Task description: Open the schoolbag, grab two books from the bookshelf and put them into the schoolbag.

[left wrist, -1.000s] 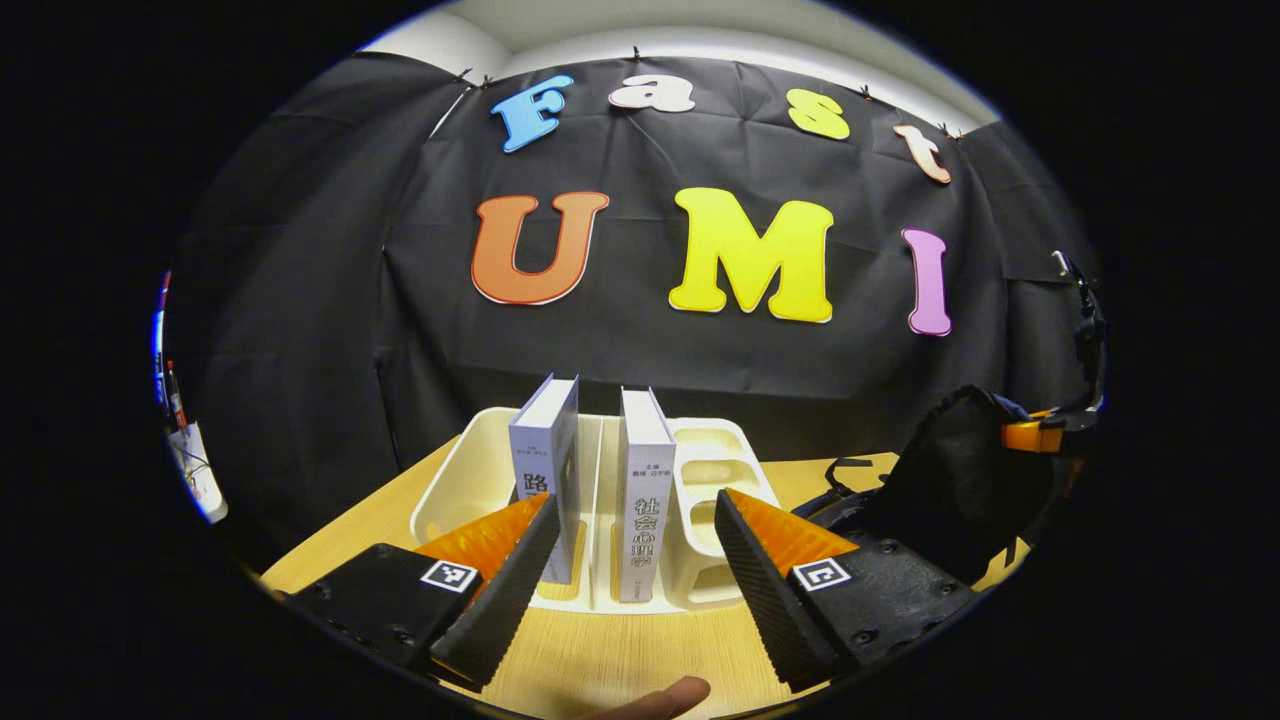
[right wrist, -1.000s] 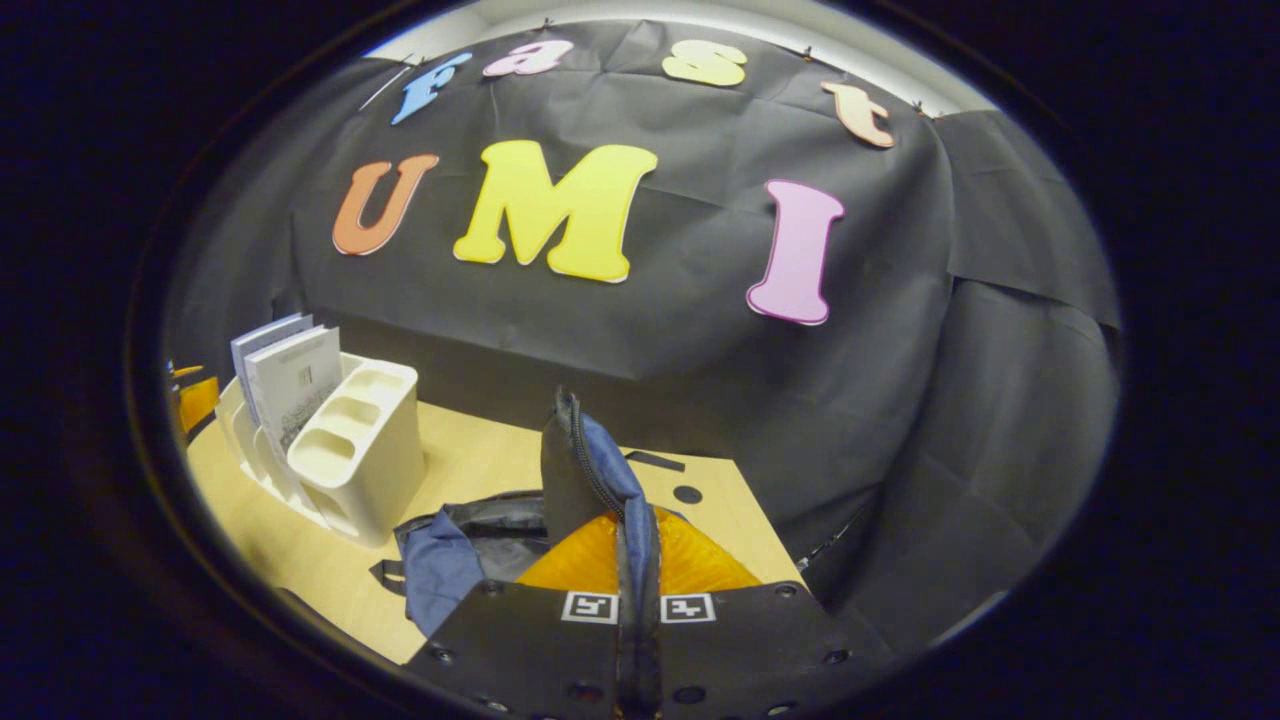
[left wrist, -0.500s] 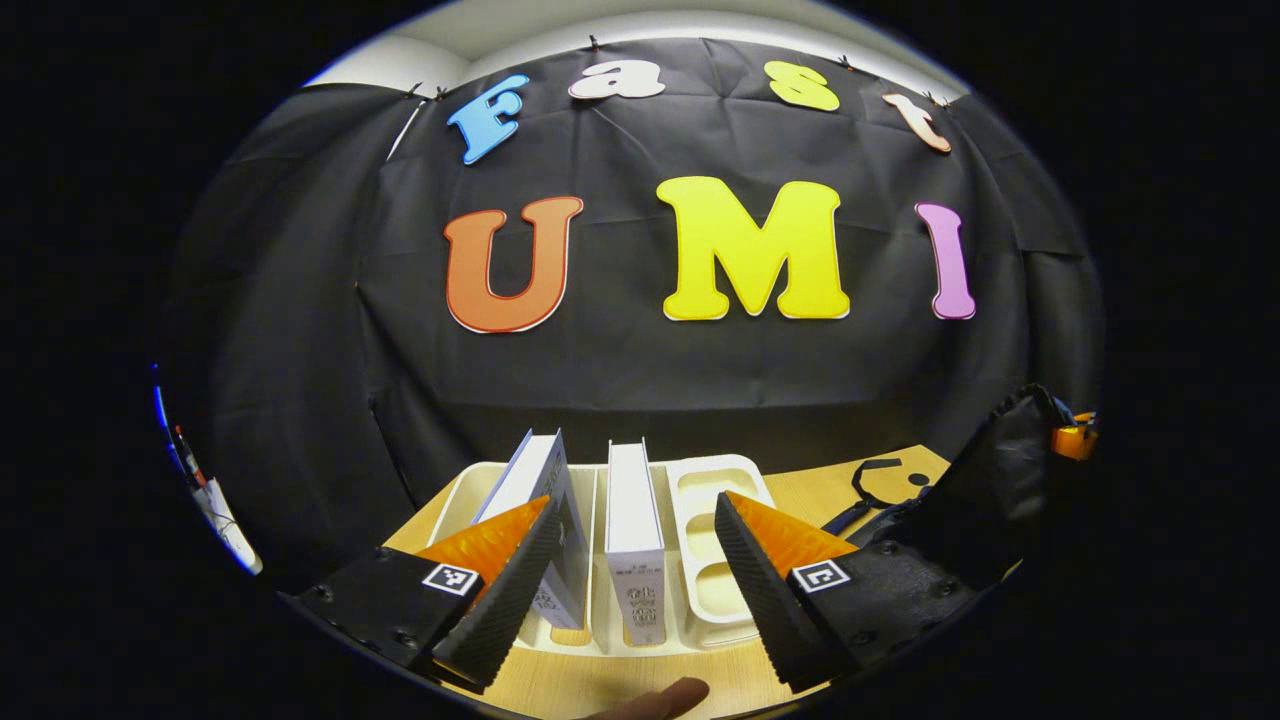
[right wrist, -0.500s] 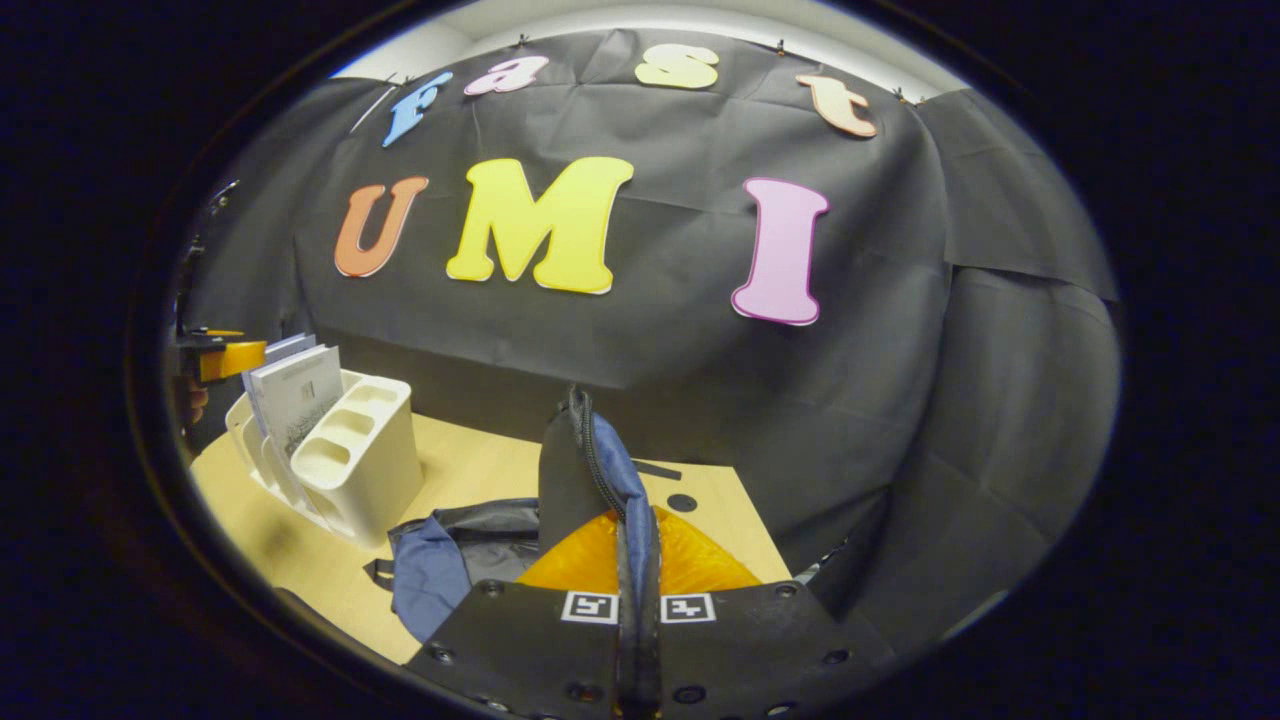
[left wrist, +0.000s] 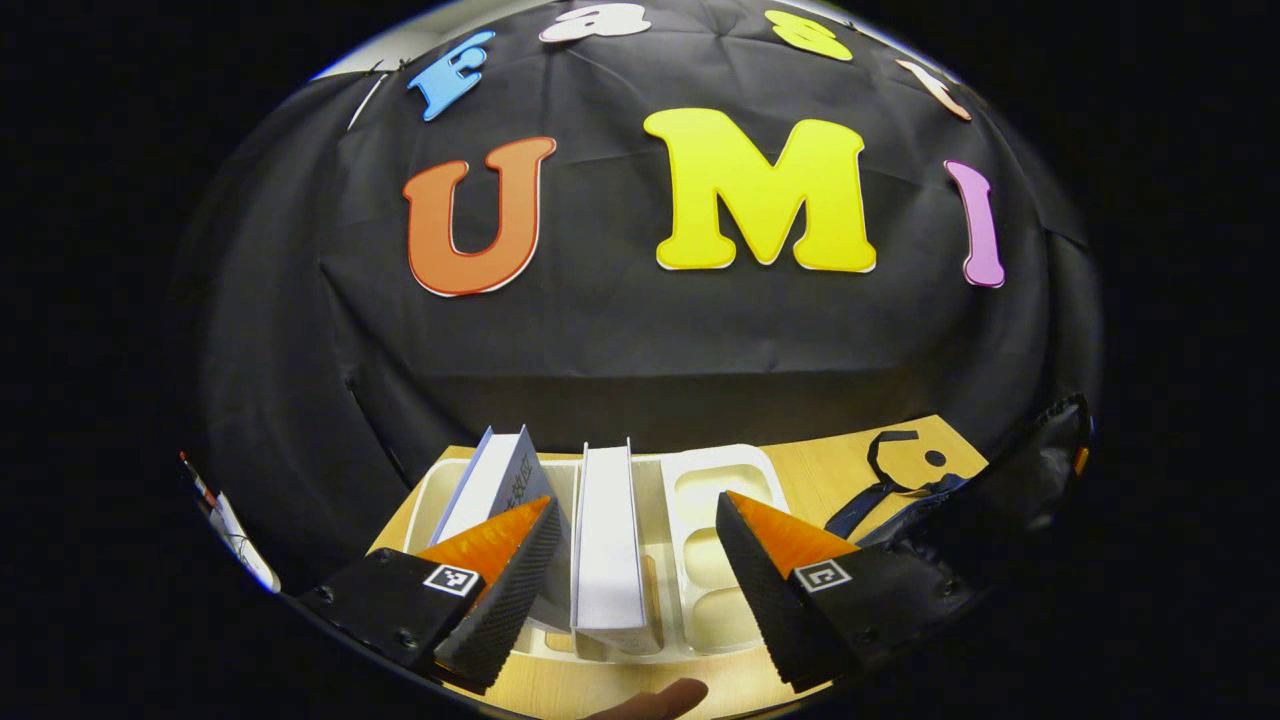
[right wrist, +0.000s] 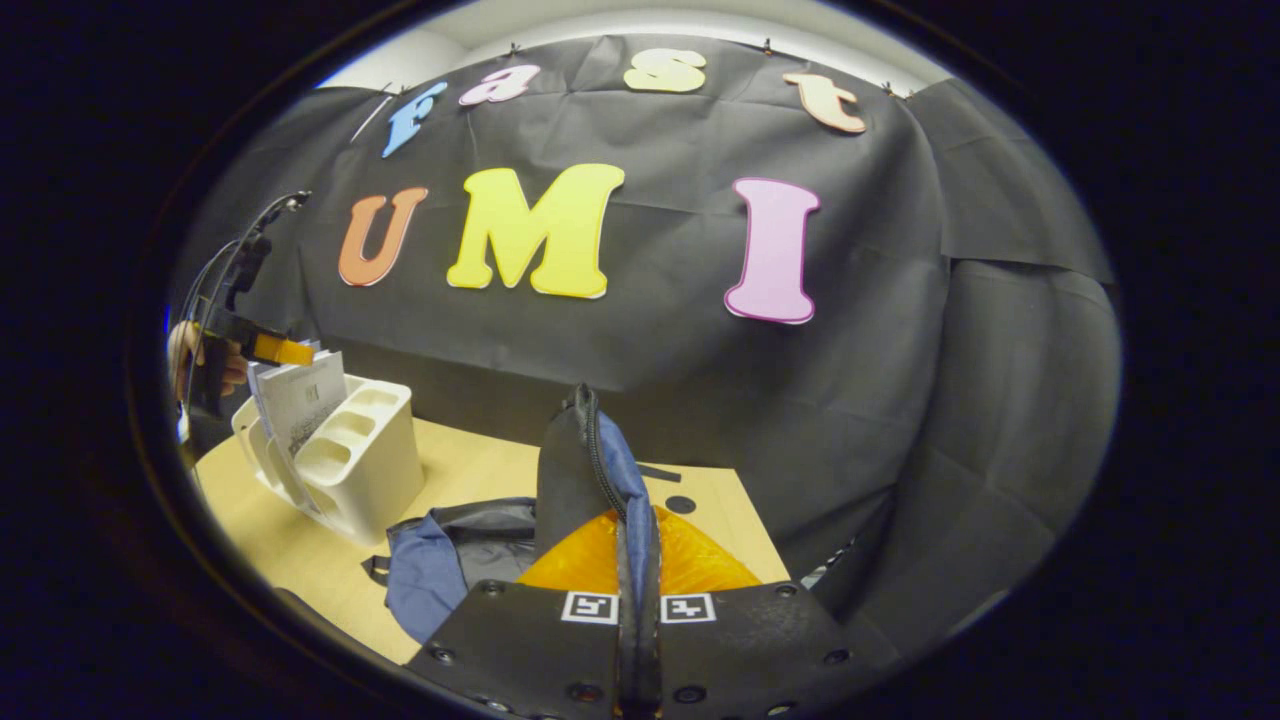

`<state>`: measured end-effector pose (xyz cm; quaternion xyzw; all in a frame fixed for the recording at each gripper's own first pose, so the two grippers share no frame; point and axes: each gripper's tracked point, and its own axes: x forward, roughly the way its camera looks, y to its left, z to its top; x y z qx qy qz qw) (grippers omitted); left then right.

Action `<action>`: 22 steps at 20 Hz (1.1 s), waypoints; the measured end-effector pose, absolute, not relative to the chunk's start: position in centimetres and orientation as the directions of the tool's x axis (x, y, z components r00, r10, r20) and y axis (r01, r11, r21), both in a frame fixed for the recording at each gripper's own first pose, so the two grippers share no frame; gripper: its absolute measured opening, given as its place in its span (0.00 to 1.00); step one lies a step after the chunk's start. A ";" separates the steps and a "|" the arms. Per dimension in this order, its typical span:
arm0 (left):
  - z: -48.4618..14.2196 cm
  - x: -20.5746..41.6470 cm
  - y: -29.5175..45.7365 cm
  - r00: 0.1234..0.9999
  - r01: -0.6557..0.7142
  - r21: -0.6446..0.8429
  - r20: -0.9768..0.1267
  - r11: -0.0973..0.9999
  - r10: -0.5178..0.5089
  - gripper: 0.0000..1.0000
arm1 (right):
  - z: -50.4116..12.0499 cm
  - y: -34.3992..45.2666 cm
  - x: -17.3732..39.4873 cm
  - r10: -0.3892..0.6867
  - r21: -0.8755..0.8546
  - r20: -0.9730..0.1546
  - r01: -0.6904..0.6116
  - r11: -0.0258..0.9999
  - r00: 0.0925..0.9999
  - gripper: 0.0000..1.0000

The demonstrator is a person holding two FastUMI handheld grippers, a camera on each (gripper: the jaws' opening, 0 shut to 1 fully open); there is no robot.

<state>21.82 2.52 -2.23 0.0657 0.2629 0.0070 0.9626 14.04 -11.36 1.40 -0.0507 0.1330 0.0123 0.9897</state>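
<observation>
My left gripper (left wrist: 633, 505) is open and hovers over the white bookshelf (left wrist: 715, 465). An upright book (left wrist: 605, 535) lies between its fingers, which do not touch it. A second book (left wrist: 495, 480) leans left beside the left finger. The dark schoolbag (left wrist: 1010, 495) rises at the right edge. In the right gripper view my right gripper (right wrist: 630, 530) is shut on the schoolbag flap (right wrist: 580, 460) and holds it upright by its zipper edge, with the blue and black bag body (right wrist: 440, 560) slumped below. The left gripper (right wrist: 272, 348) hangs above the books (right wrist: 300, 395) in the bookshelf (right wrist: 365, 460).
Both bookshelf and bag stand on a wooden table (right wrist: 480, 470) backed by the black cloth wall. A bag strap (left wrist: 885, 470) lies on the table (left wrist: 850, 470) between them. A hand (right wrist: 190, 350) holds the left gripper. A fingertip (left wrist: 655, 700) shows at the bottom edge.
The left gripper has moved forward and up over the bookshelf, so the book tops now sit between its open fingers. The right gripper keeps holding the flap, nearly still.
</observation>
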 end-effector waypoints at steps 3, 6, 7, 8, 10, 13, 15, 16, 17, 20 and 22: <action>-4.5 22.8 2.9 0.781 0.025 0.106 -0.622 0.994 0.047 0.98 | 1.3 -11.2 14.0 0.019 -0.097 -0.258 -0.045 0.994 0.966 0.01; -5.7 23.5 4.1 0.702 -0.004 0.121 -0.707 0.993 0.089 0.98 | 1.1 -11.2 13.8 0.023 -0.098 -0.254 -0.049 0.994 0.967 0.01; -6.2 23.5 4.2 0.665 -0.008 0.117 -0.741 0.993 0.092 0.98 | 1.1 -11.2 13.8 0.024 -0.097 -0.252 -0.050 0.994 0.967 0.01; -6.6 23.4 4.2 0.626 -0.011 0.100 -0.775 0.995 0.084 0.97 | 1.0 -11.3 13.8 0.025 -0.094 -0.252 -0.050 0.994 0.967 0.01; -6.9 23.3 5.0 0.558 -0.048 0.094 -0.824 0.994 0.104 0.97 | 0.7 -11.4 13.7 0.025 -0.088 -0.251 -0.049 0.995 0.968 0.01; -8.5 23.1 5.3 0.471 -0.053 0.090 -0.876 0.995 0.104 0.97 | 0.4 -11.5 13.8 0.026 -0.075 -0.253 -0.047 0.996 0.967 0.01; -9.2 22.7 5.6 0.427 -0.061 0.100 -0.897 0.993 0.116 0.94 | 0.3 -11.5 13.7 0.028 -0.072 -0.252 -0.047 0.996 0.967 0.01; -9.5 22.6 5.6 0.414 -0.061 0.101 -0.903 0.993 0.117 0.94 | 0.3 -11.6 13.7 0.028 -0.071 -0.251 -0.047 0.996 0.968 0.01; -9.8 22.5 6.1 0.400 -0.063 0.123 -0.906 0.990 0.138 0.93 | 0.3 -11.6 13.7 0.029 -0.068 -0.249 -0.047 0.997 0.968 0.01; -10.0 22.7 6.4 0.383 -0.098 0.141 -0.908 0.985 0.168 0.84 | -0.1 -11.9 13.6 0.028 -0.060 -0.249 -0.044 0.997 0.968 0.01; -9.8 22.4 5.8 0.382 -0.084 0.112 -0.914 0.990 0.135 0.78 | -0.3 -12.1 13.6 0.025 -0.051 -0.254 -0.040 0.998 0.967 0.01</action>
